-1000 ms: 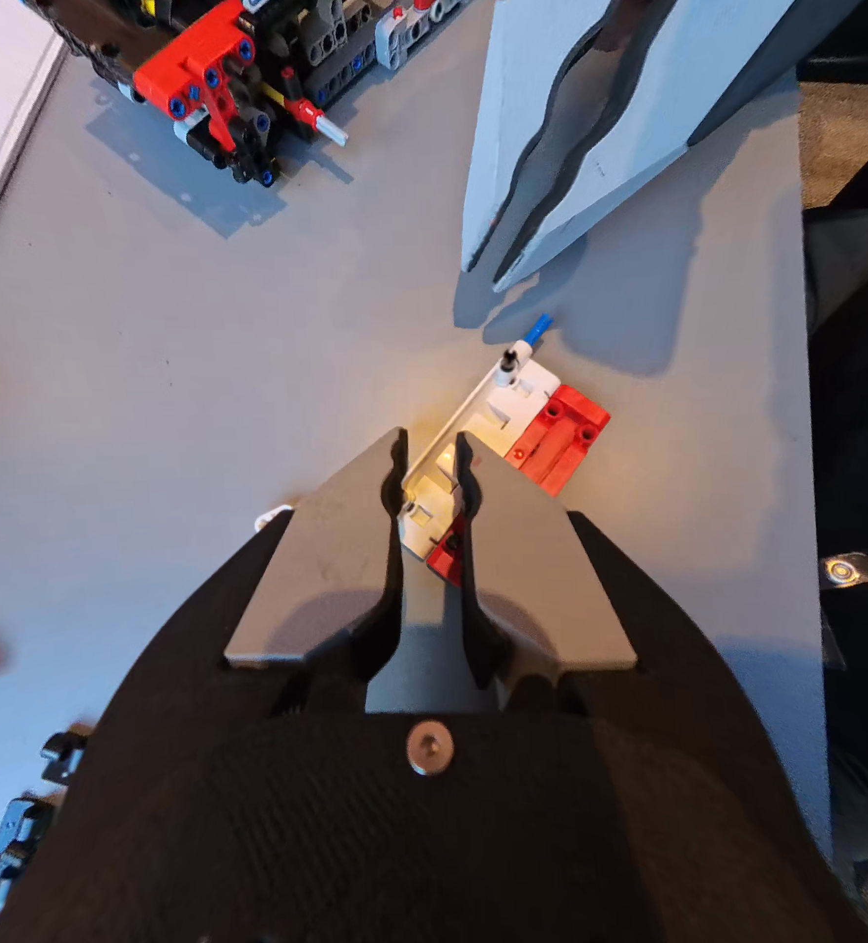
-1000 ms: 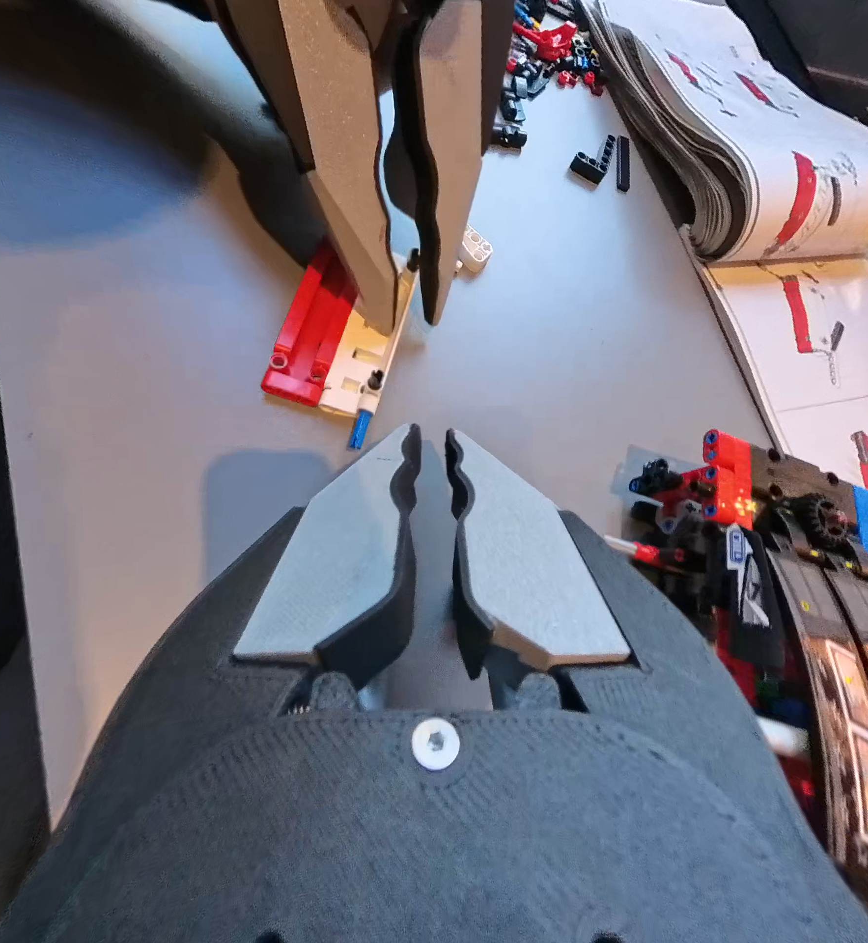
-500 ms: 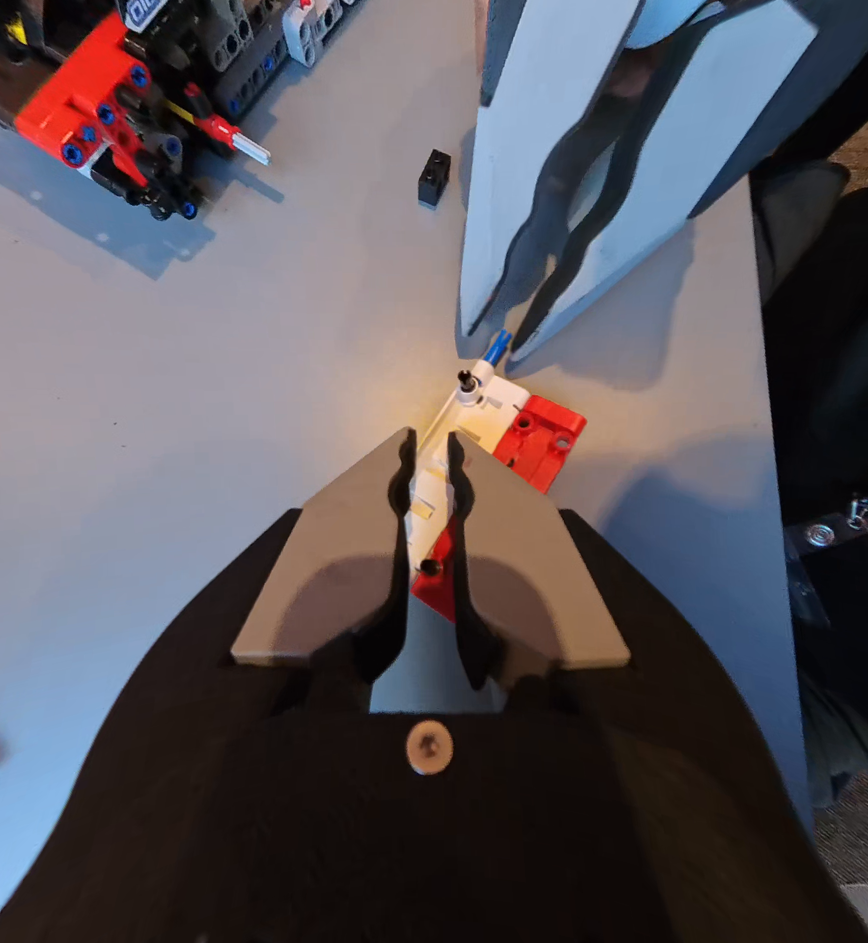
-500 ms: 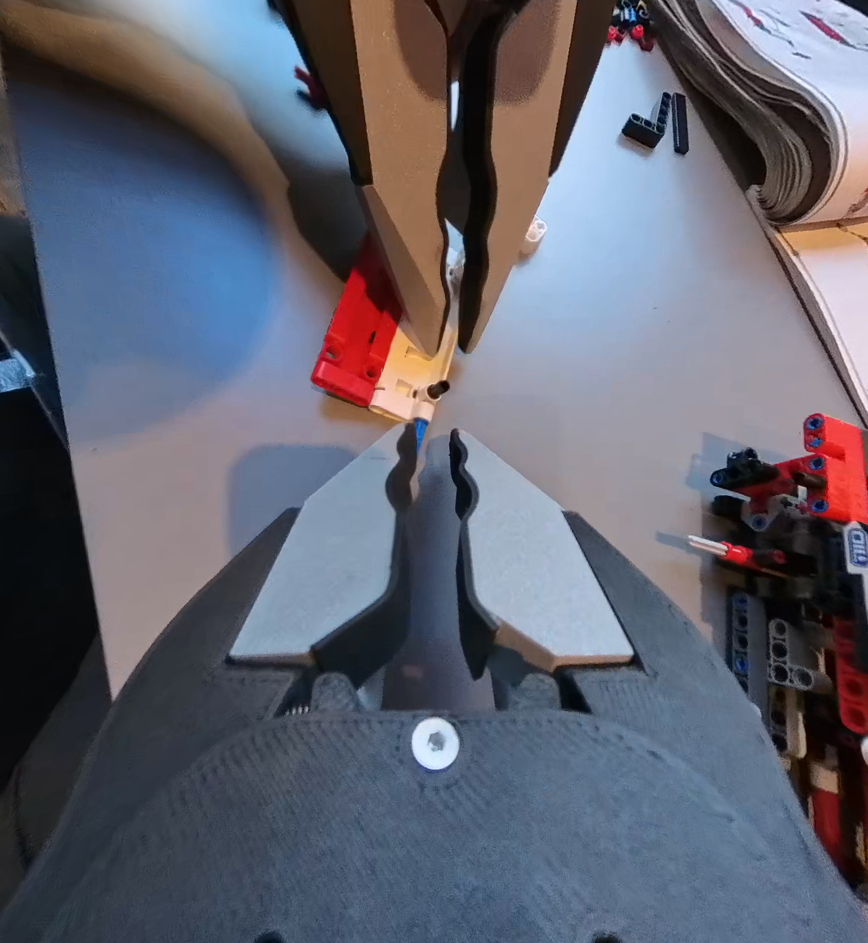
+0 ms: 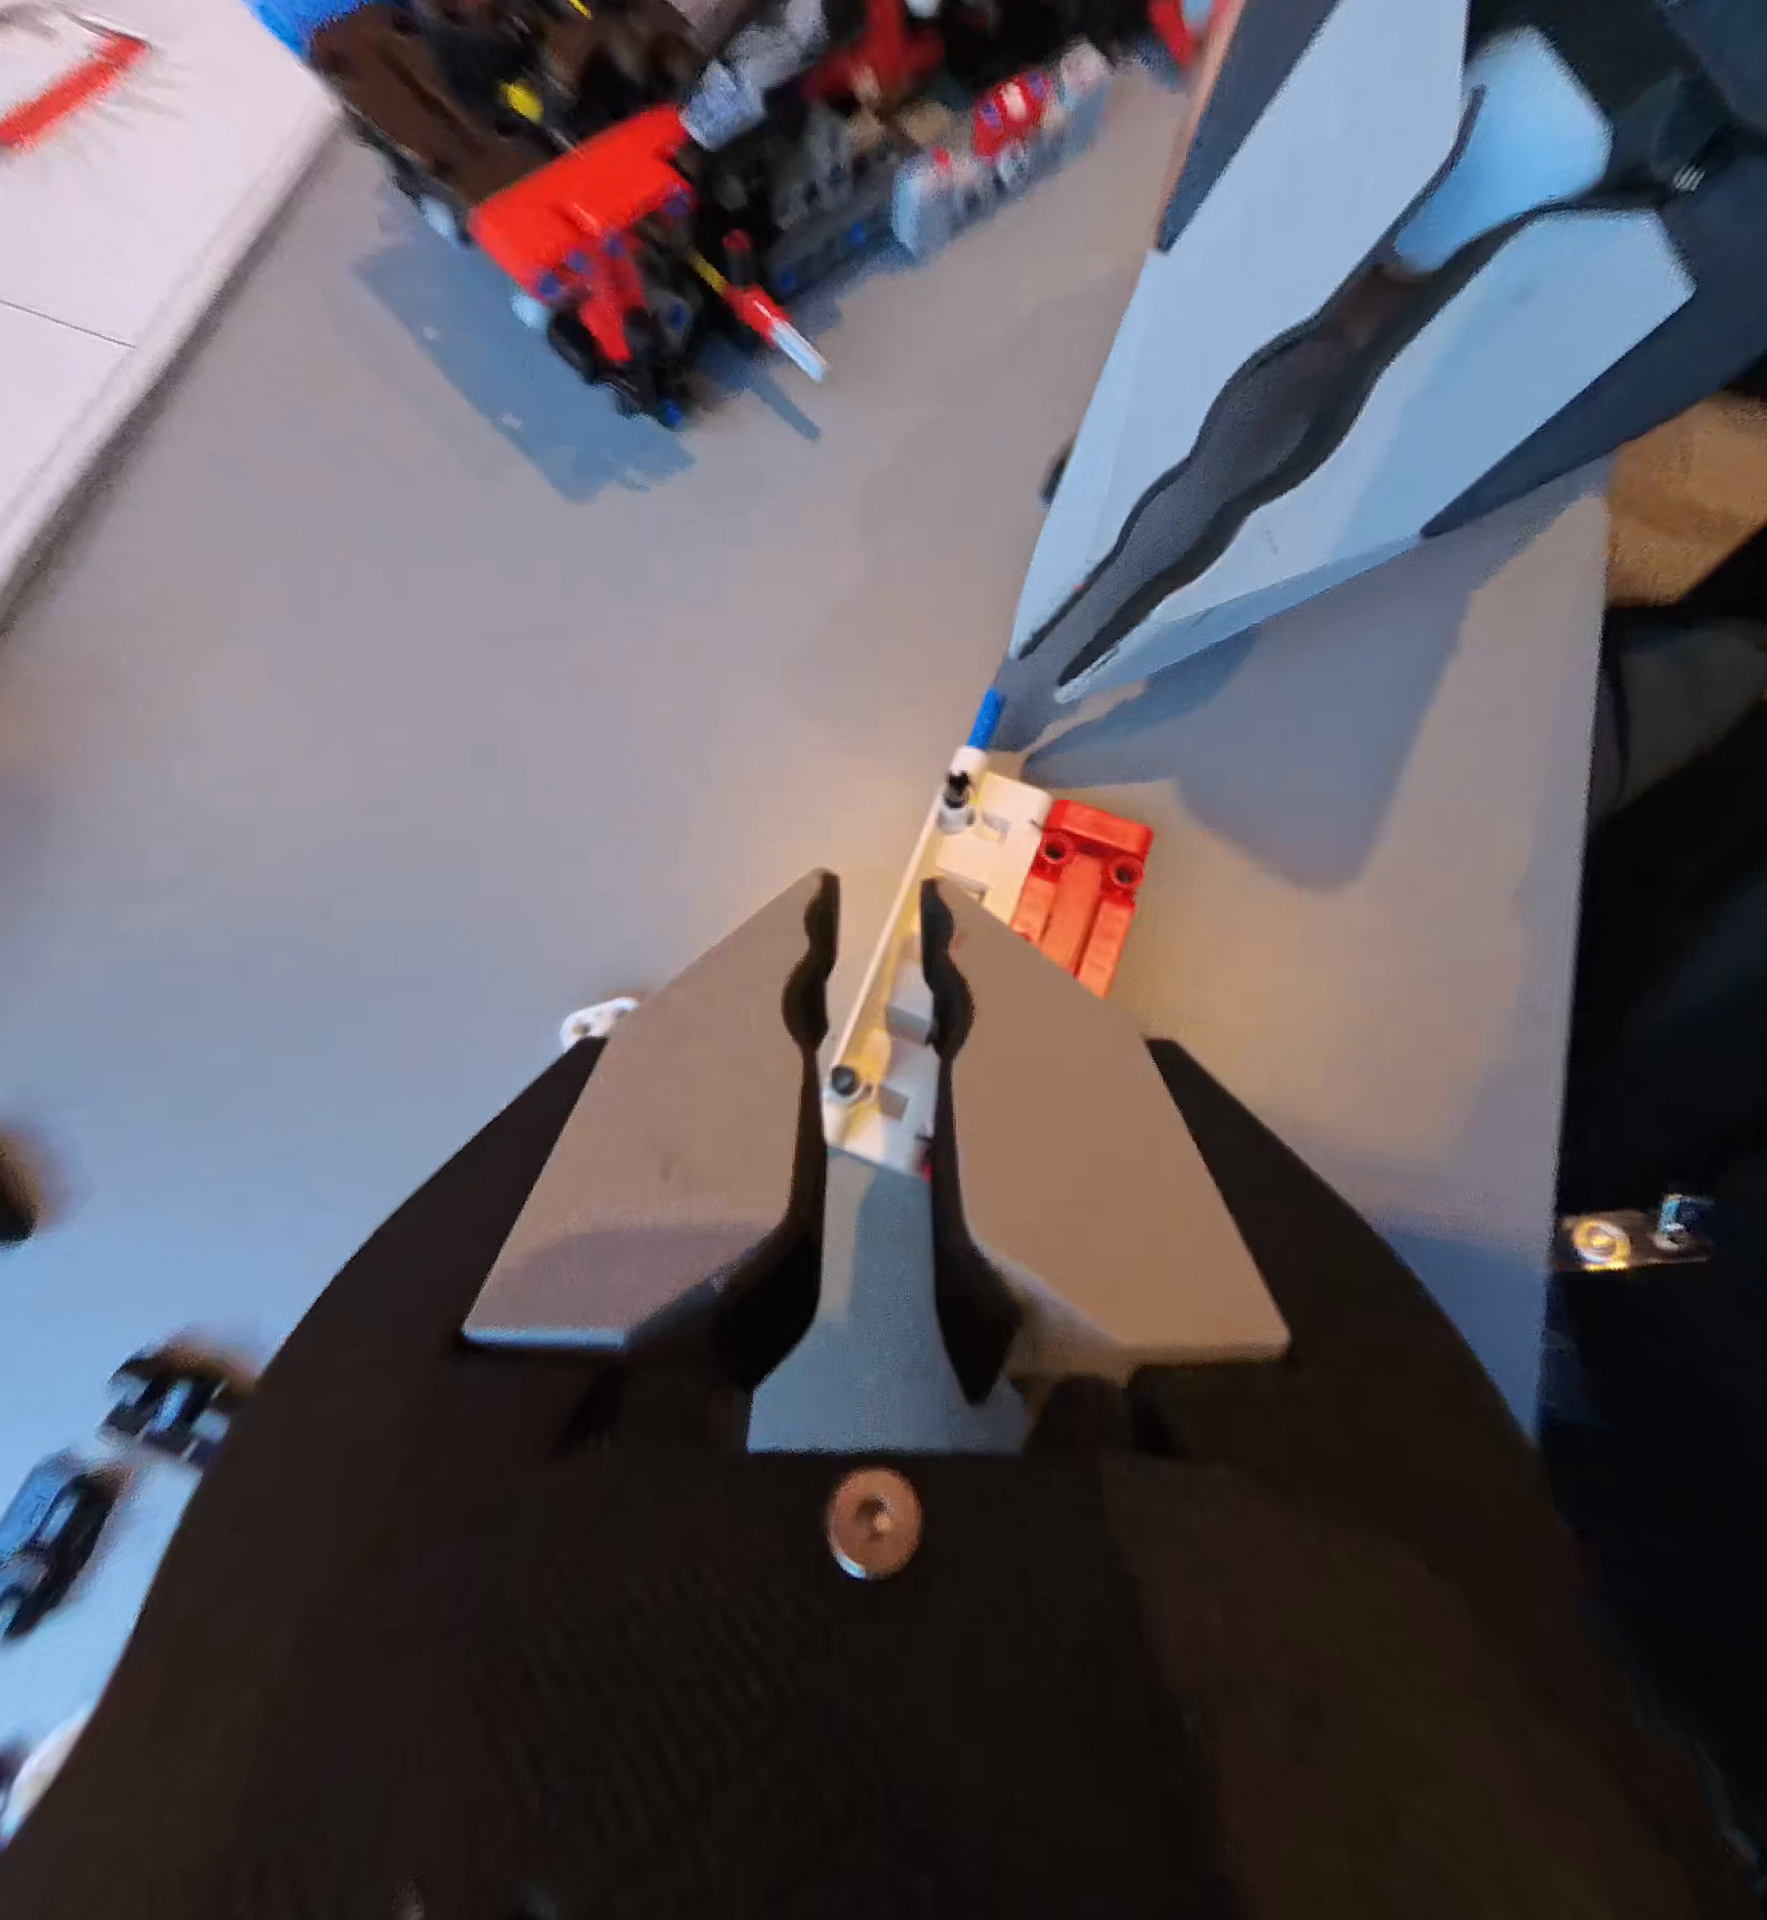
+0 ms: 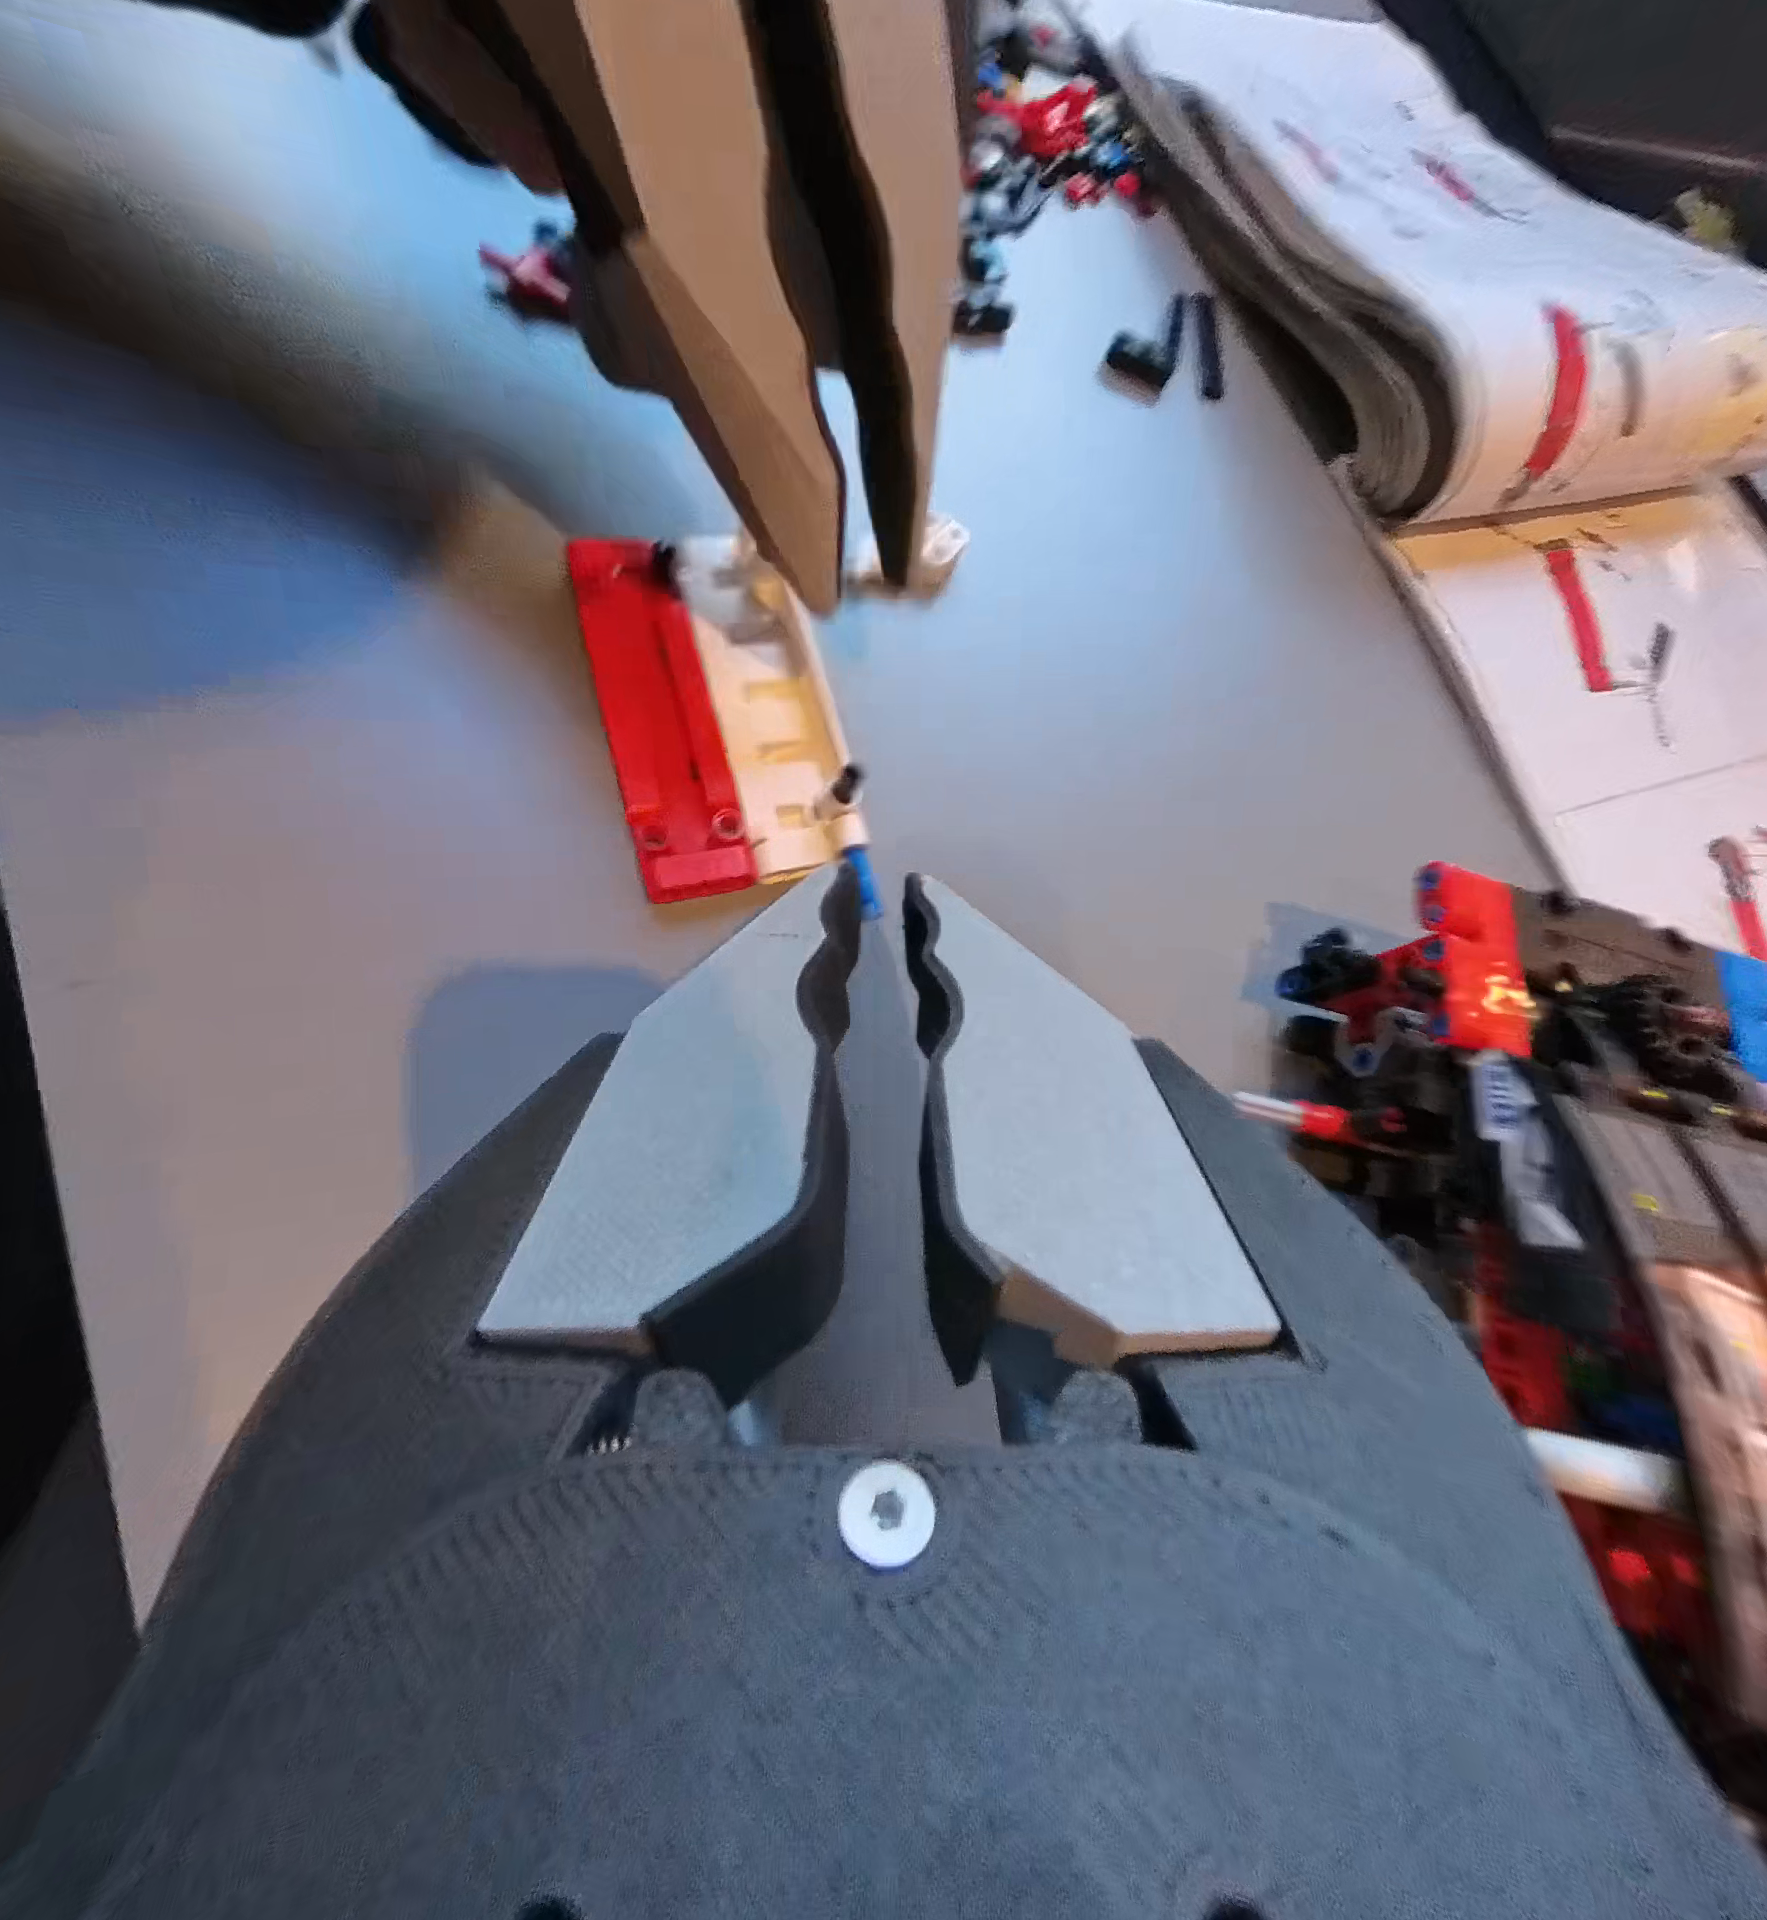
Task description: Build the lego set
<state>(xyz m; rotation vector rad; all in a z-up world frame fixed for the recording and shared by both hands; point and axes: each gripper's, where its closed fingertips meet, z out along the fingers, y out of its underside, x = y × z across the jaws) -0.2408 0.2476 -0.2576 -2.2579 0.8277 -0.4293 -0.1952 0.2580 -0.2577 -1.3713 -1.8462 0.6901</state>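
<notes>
- Grey tabletop [image 5: 443, 727] with lego bits all over it. An open instruction booklet [image 6: 1585, 312] sits along the far right edge in the right wrist view, thick stack of pages curling up.
- The piece being worked on is a flat red-and-white panel assembly [image 5: 1024, 883], lying on the table near its right edge in the left wrist view. The red half [image 6: 661, 717] and the white half [image 6: 765, 707] lie side by side, touching.
- A little blue pin [image 6: 866, 883] sticks out of the white half's end, and a short black-tipped pin [image 5: 957, 795] stands up just beside it.
- Left gripper [image 5: 879, 894]: fingers slightly spread and straddling the white half's near end. Can't tell whether the pads are actually squeezing it; there's a visible gap on the left side.
- Right gripper [image 6: 874, 894]: jaws narrowly apart, tips right at the blue pin. The pin sits just at the mouth of the gap, closer to the left finger. Doesn't look clamped, but it's blurry so I wouldn't swear to touching or not.
- In the left wrist view the right gripper [image 5: 1040, 675] comes in from the far right, tips just past the blue pin [image 5: 985, 719].
- The big partly built model [image 6: 1481, 1039], black with red, blue and grey technic parts, sits to the right in the right wrist view, well apart from the panel.
- A small white connector [image 5: 598, 1018] lies just left of the left gripper's finger.
- Loose black pieces [image 6: 1165, 348] sit near the booklet, and more dark bits [image 5: 27, 1538] are at the near left, all motion-blurred.
</notes>
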